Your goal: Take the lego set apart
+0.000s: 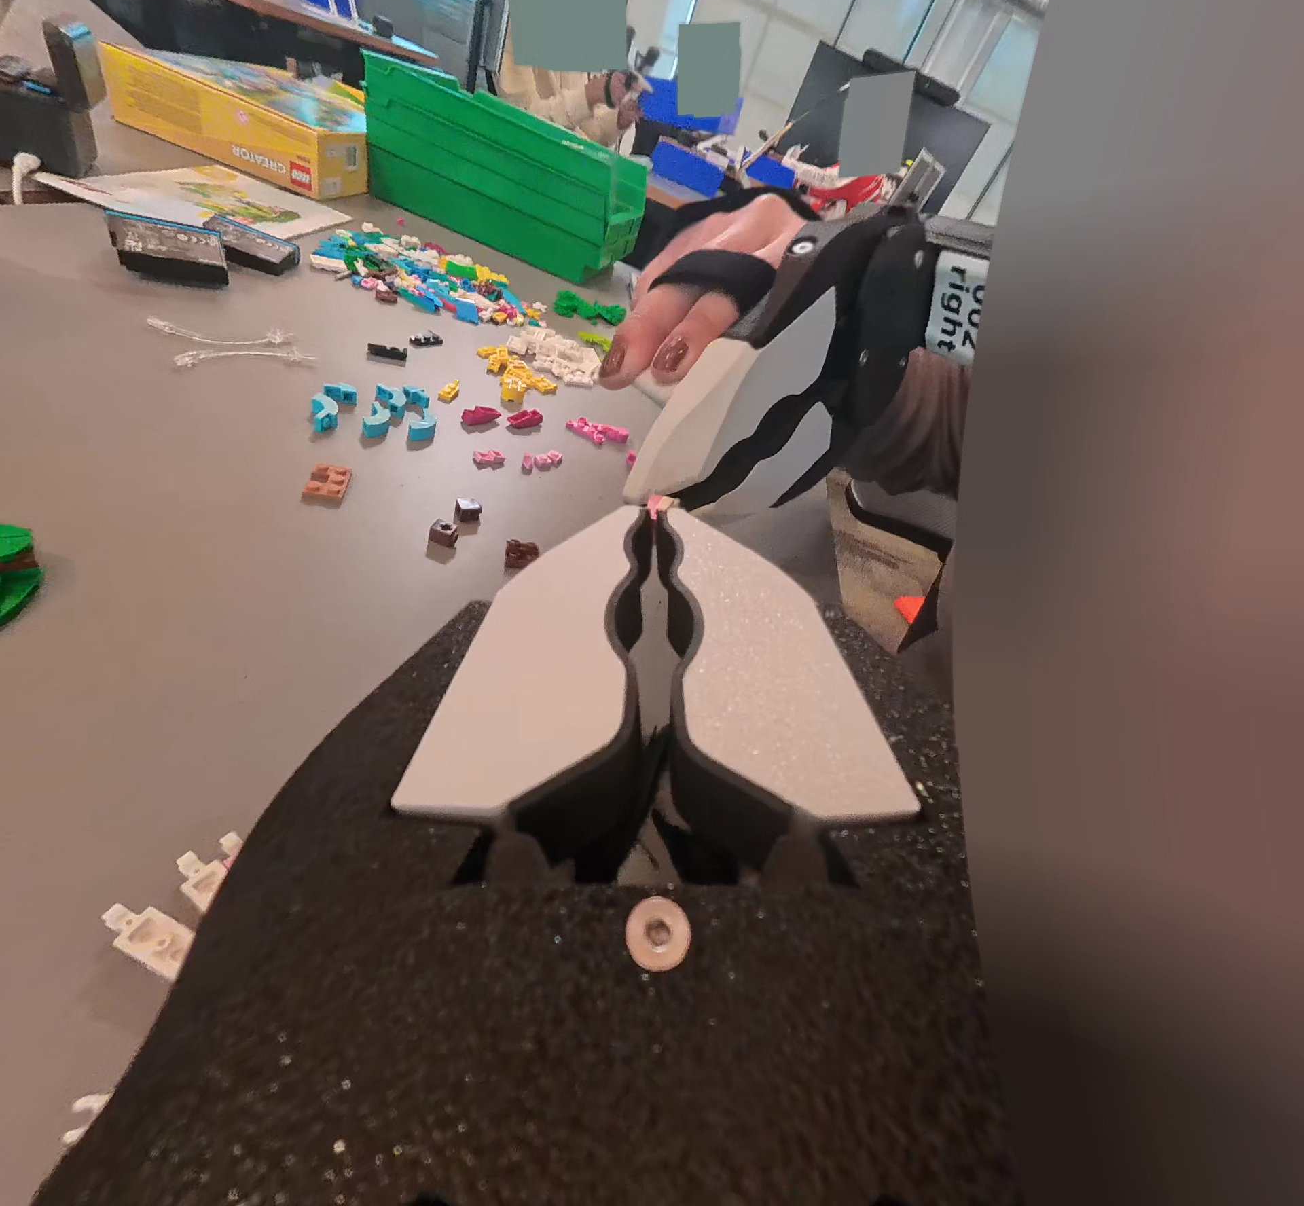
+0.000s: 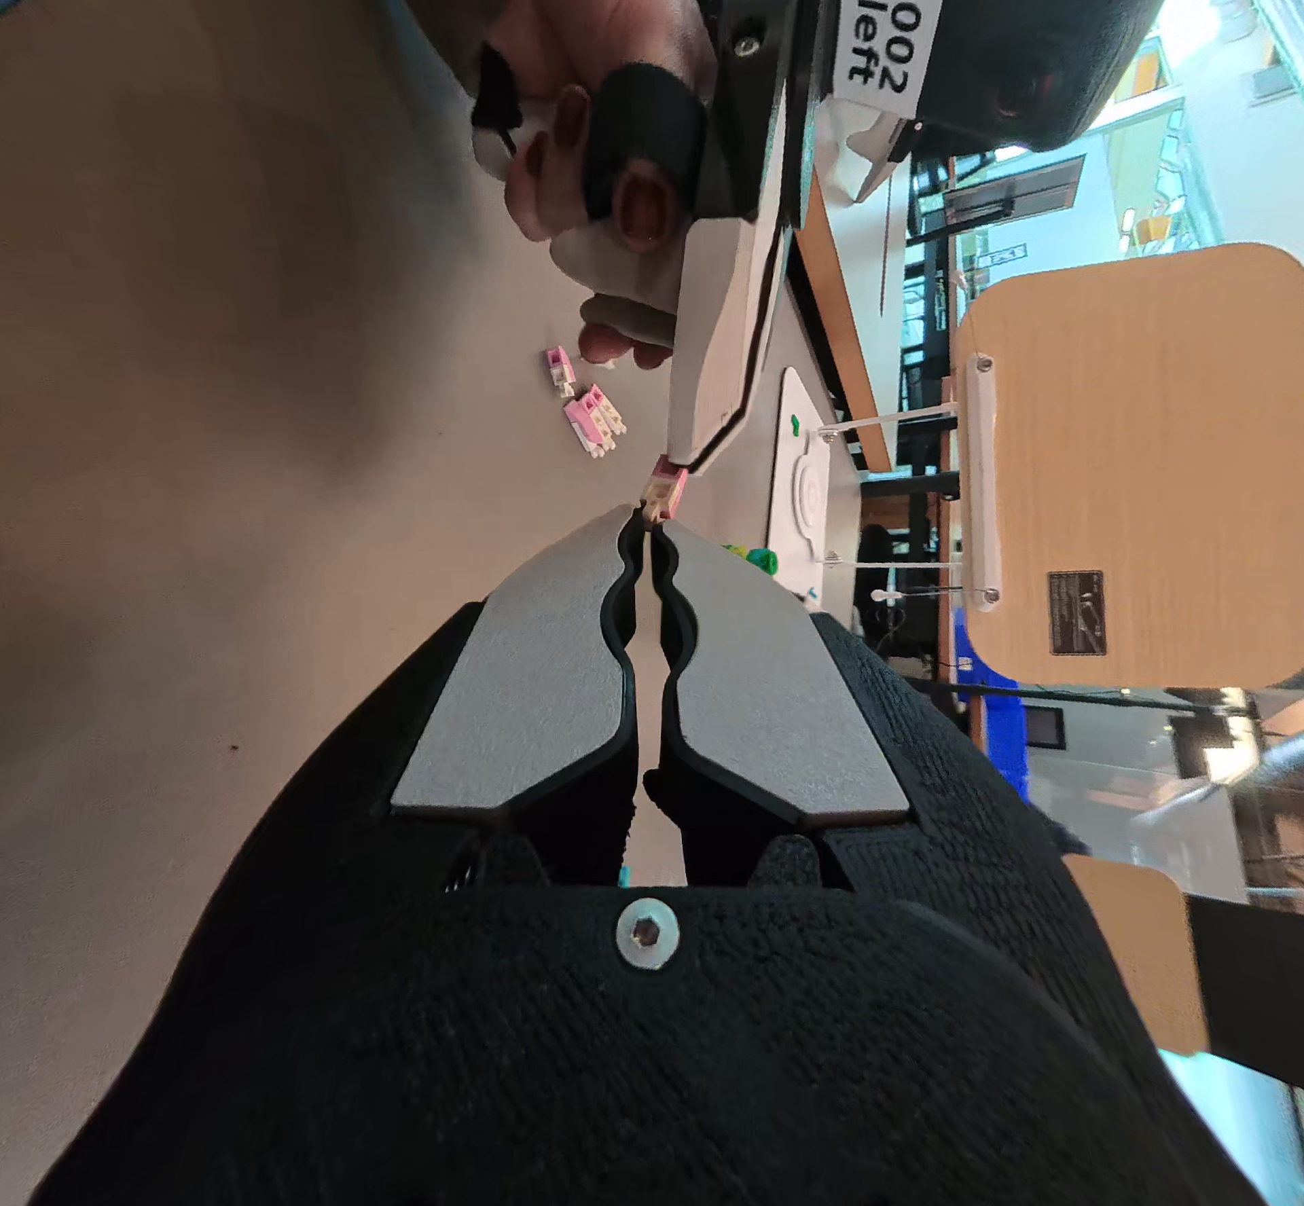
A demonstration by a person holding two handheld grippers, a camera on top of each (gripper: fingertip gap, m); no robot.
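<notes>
Pink and cream, a tiny lego piece [image 2: 663, 491] is caught right between the two tools, lifted clear of the grey surface [image 1: 176, 643]! The left tool [image 1: 653, 514] has its tips pinched nearly together on one end of it, the wavy black inner edges almost meeting. The right tool [image 2: 646, 523] comes in from the opposite side, tip to tip, and nips the other end just as tightly. Each hand [image 1: 695, 297] is strapped to its tool by a black loop. Over on the surface, sorted loose bricks lie in little groups: blue curves [image 1: 374, 410], yellow bits [image 1: 515, 371], white ones [image 1: 557, 350], dark brown studs [image 1: 466, 523]. Behind them, a mixed heap [image 1: 423, 276], a green bin [image 1: 494, 170] and the yellow box [image 1: 240, 114]. Two more pink and cream pieces [image 2: 586, 407] sit on the surface near the left tool.
</notes>
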